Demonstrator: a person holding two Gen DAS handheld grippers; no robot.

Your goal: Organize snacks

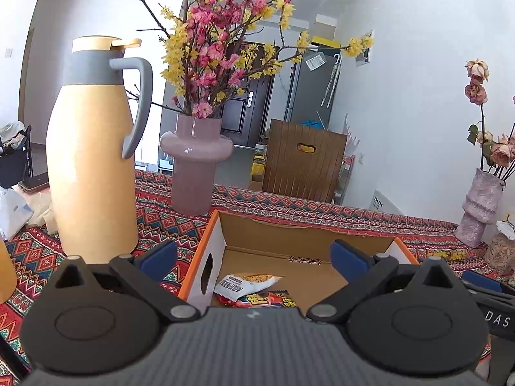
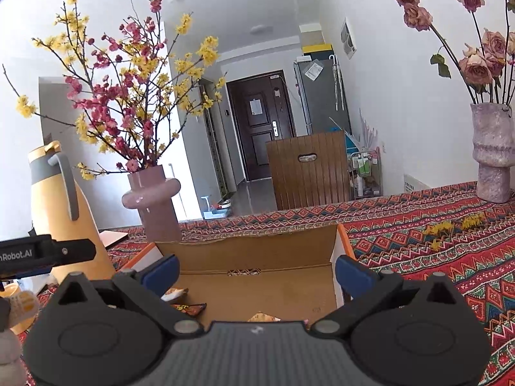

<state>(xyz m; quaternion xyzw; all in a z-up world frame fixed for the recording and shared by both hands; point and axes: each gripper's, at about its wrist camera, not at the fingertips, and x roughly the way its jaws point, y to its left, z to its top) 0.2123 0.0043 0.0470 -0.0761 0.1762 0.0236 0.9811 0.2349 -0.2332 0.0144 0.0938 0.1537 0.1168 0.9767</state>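
Note:
An open cardboard box (image 1: 309, 234) with orange edges sits on the patterned tablecloth. Inside lie a white snack packet (image 1: 246, 284) and a red one (image 1: 260, 299). My left gripper (image 1: 254, 259) hovers above the box's near end, open, with nothing between its blue pads. In the right wrist view the same box (image 2: 257, 251) holds a dark orange packet (image 2: 190, 308), a pale packet (image 2: 173, 294) and another packet's tip (image 2: 262, 317) at the gripper body's edge. My right gripper (image 2: 256, 271) is open and empty above the box. The left gripper's body (image 2: 42, 252) shows at the left.
A tall yellow thermos jug (image 1: 91, 160) stands left of the box, a pink vase of blossom branches (image 1: 194, 167) behind it. A grey vase of dried roses (image 2: 492, 154) stands at the far right. Yellow petals (image 2: 450, 226) lie on the cloth. A brown chair back (image 1: 302, 160) is beyond the table.

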